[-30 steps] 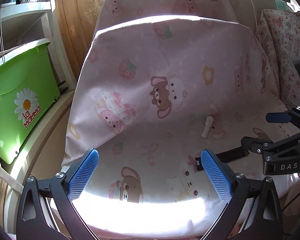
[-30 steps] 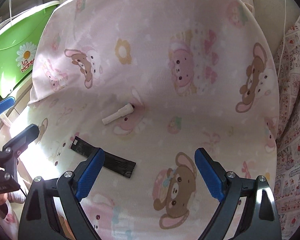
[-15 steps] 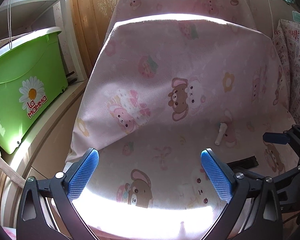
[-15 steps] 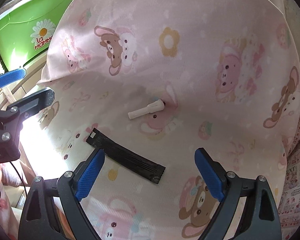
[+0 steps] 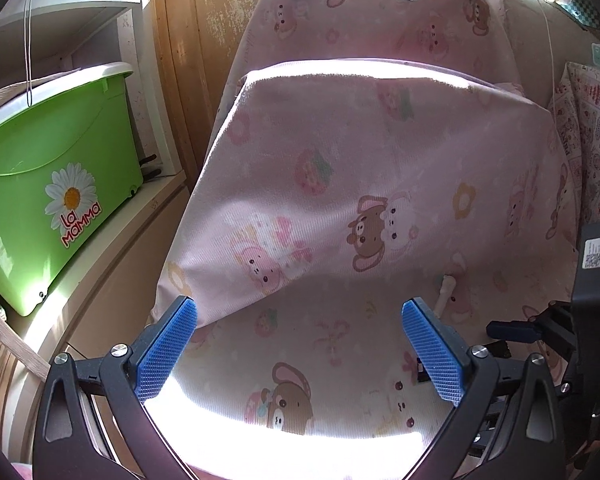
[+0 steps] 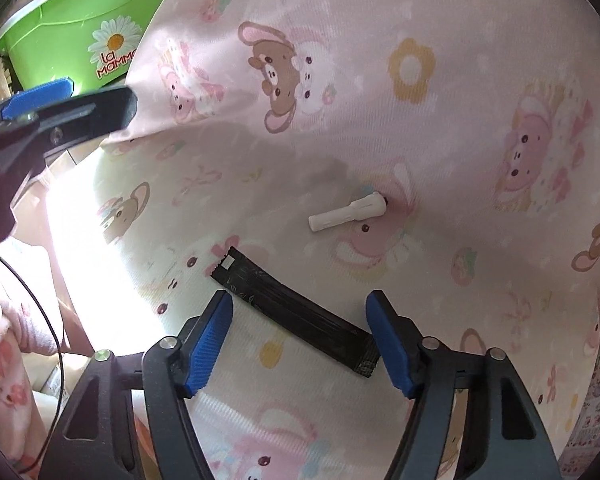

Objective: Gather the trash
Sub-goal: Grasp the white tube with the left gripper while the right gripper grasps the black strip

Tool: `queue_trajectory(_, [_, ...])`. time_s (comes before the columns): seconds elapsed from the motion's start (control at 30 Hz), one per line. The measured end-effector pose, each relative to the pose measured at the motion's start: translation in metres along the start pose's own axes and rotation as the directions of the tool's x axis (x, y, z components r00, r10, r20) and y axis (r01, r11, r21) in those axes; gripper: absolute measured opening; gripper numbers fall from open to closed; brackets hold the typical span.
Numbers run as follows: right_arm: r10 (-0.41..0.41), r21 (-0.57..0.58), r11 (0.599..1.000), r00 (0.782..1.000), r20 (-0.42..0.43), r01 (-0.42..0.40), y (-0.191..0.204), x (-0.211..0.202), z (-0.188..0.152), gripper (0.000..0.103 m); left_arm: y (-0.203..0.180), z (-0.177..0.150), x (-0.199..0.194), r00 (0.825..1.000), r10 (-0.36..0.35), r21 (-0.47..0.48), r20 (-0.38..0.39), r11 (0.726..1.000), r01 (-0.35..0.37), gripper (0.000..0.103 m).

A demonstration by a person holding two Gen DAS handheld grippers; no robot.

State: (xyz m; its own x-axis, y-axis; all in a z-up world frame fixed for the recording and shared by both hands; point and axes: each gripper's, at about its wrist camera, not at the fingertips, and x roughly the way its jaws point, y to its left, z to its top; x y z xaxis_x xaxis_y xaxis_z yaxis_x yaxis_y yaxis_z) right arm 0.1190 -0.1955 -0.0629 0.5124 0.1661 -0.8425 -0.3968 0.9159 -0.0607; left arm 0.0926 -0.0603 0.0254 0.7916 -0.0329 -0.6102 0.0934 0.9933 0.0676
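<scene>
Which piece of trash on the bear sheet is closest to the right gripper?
The black wrapper strip, lying flat right between the right gripper fingers. The small white tube lies farther up the sheet.

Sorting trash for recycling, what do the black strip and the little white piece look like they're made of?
Black strip: likely plastic film wrapper; thin, flat, faintly glossy with creases and a serrated end. White piece: probably hard moulded plastic; matte, ribbed, tube-shaped, holds its form on the soft cushion.
</scene>
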Motion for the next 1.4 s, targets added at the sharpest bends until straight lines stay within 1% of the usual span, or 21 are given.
queue_trajectory(0.07, [0.000,-0.008,1.000,1.000,0.005,0.000,0.002,-0.001,-0.001,0.067,0.000,0.000,-0.001,1.000,0.015,0.007,0.006,1.000,-0.015,0.102])
queue_trajectory(0.17, [0.034,0.000,0.999,0.999,-0.011,-0.034,0.001,-0.004,-0.002,0.056,-0.002,-0.001,-0.001,0.999,0.043,0.028,0.018,0.999,-0.043,0.102])
queue_trajectory(0.27, [0.034,-0.011,0.999,0.999,-0.008,-0.035,0.002,-0.007,-0.003,0.037,-0.002,-0.002,0.000,0.997,0.067,0.037,0.024,0.997,-0.068,0.102])
queue_trajectory(0.3, [0.039,-0.002,0.999,0.999,-0.008,-0.039,0.001,-0.008,-0.005,0.024,-0.002,-0.002,0.000,0.997,0.078,0.040,0.026,0.996,-0.079,0.102])
queue_trajectory(0.33, [0.044,0.013,0.999,0.999,-0.009,-0.044,-0.001,-0.008,-0.005,0.021,-0.002,-0.003,0.000,0.996,0.082,0.041,0.026,0.996,-0.083,0.102])
queue_trajectory(0.43, [0.077,0.079,0.994,0.997,0.016,-0.078,-0.011,-0.014,-0.007,0.017,0.002,-0.003,0.002,0.997,0.070,0.022,0.013,0.997,-0.070,0.102])
queue_trajectory(0.53, [0.120,0.151,0.980,0.990,0.078,-0.130,-0.026,-0.029,-0.009,0.016,0.006,-0.003,0.004,0.998,0.068,0.002,-0.001,0.998,-0.068,0.102])
queue_trajectory(0.63, [0.071,0.186,0.978,0.991,0.114,-0.091,-0.036,-0.040,-0.009,0.016,0.007,-0.005,0.007,0.998,0.066,-0.006,-0.013,0.998,-0.066,0.102])
queue_trajectory(0.77, [0.014,0.251,0.967,0.996,0.090,-0.036,-0.054,-0.039,-0.012,0.016,-0.003,-0.006,0.013,0.998,0.058,0.034,-0.010,0.998,-0.057,0.102])
queue_trajectory(0.87, [0.025,0.276,0.960,0.997,0.072,-0.044,-0.064,-0.038,-0.014,0.016,-0.015,-0.008,0.019,1.000,-0.005,0.063,-0.017,0.998,0.006,0.097])
queue_trajectory(0.9, [0.017,0.271,0.962,0.997,0.070,-0.036,-0.064,-0.037,-0.015,0.016,-0.017,-0.009,0.022,0.996,-0.079,0.042,-0.027,0.996,0.080,0.095])
queue_trajectory(0.97, [-0.022,0.277,0.961,0.997,0.070,0.002,-0.070,-0.041,-0.019,0.016,-0.018,-0.009,0.031,0.983,-0.176,-0.015,-0.045,0.984,0.175,0.089])
queue_trajectory(1.03, [-0.007,0.307,0.952,0.996,0.086,-0.020,-0.079,-0.047,-0.024,0.017,-0.022,-0.008,0.039,0.976,-0.211,-0.036,-0.057,0.977,0.209,0.072])
queue_trajectory(1.07, [0.010,0.321,0.946,0.995,0.098,-0.041,-0.081,-0.049,-0.024,0.017,-0.025,-0.008,0.043,0.971,-0.229,-0.035,-0.068,0.973,0.227,0.067])
queue_trajectory(1.13, [0.002,0.331,0.942,0.992,0.124,-0.043,-0.086,-0.056,-0.023,0.017,-0.032,-0.007,0.056,0.953,-0.280,-0.045,-0.113,0.960,0.277,0.042])
queue_trajectory(1.17, [-0.028,0.330,0.944,0.991,0.129,-0.016,-0.088,-0.059,-0.023,0.017,-0.035,-0.007,0.063,0.934,-0.329,-0.075,-0.142,0.944,0.321,0.034])
queue_trajectory(1.2, [-0.062,0.330,0.944,0.989,0.132,0.015,-0.090,-0.062,-0.023,0.017,-0.035,-0.007,0.070,0.905,-0.390,-0.123,-0.168,0.920,0.373,0.016])
queue_trajectory(1.23, [-0.088,0.336,0.941,0.987,0.136,0.037,-0.092,-0.065,-0.024,0.017,-0.036,-0.007,0.076,0.880,-0.438,-0.170,-0.185,0.896,0.410,0.006])
queue_trajectory(1.27, [-0.105,0.351,0.935,0.984,0.141,0.050,-0.095,-0.067,-0.025,0.017,-0.037,-0.009,0.079,0.862,-0.468,-0.205,-0.193,0.879,0.431,0.005])
queue_trajectory(1.3, [-0.111,0.369,0.928,0.983,0.147,0.050,-0.098,-0.069,-0.027,0.017,-0.039,-0.009,0.080,0.861,-0.471,-0.209,-0.193,0.877,0.433,0.005])
queue_trajectory(1.4, [-0.090,0.402,0.916,0.983,0.163,0.017,-0.106,-0.072,-0.029,0.017,-0.058,-0.005,0.076,0.893,-0.412,-0.102,-0.182,0.911,0.399,0.005])
